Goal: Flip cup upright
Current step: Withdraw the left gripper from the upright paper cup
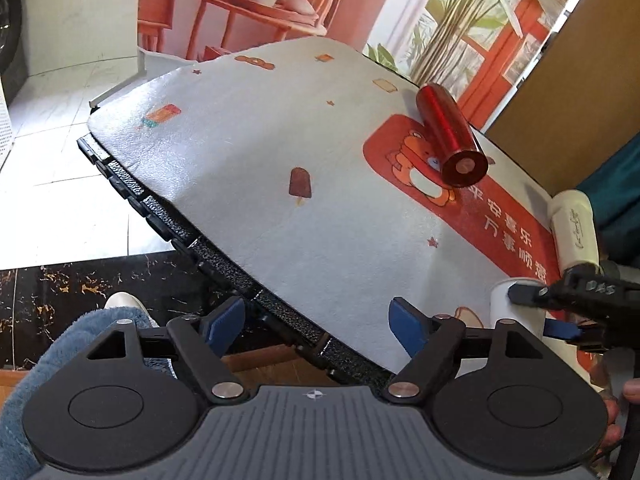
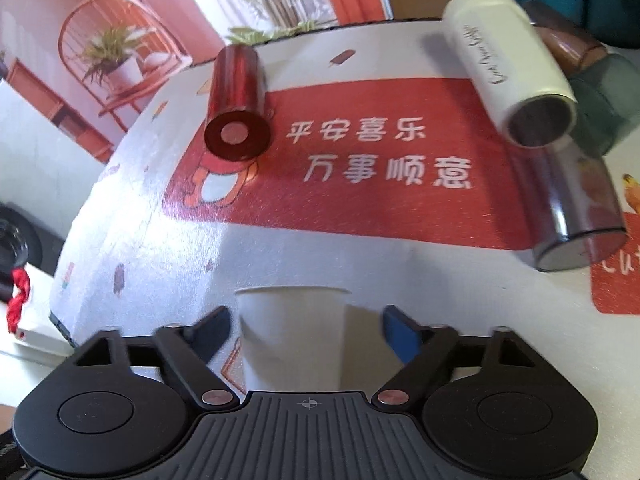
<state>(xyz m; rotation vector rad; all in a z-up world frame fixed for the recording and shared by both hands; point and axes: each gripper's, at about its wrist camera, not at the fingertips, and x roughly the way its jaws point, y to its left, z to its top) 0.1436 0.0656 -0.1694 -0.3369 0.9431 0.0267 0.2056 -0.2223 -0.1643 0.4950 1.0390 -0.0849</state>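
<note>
A white paper cup (image 2: 292, 336) stands upright on the printed mat (image 2: 320, 248), between the spread fingers of my right gripper (image 2: 306, 330), which is open and not touching it. The cup also shows in the left wrist view (image 1: 516, 312) at the right, with the right gripper around it. A red cup (image 2: 238, 112) lies on its side at the far left of the mat; it also shows in the left wrist view (image 1: 450, 134). My left gripper (image 1: 318, 324) is open and empty over the table's near edge.
A white tumbler (image 2: 516, 68), a dark clear cup (image 2: 576, 208) and a brown and teal one (image 2: 592, 64) lie on their sides at the right. The table's black edge (image 1: 192, 236) drops to a tiled floor. Printed backdrops stand behind.
</note>
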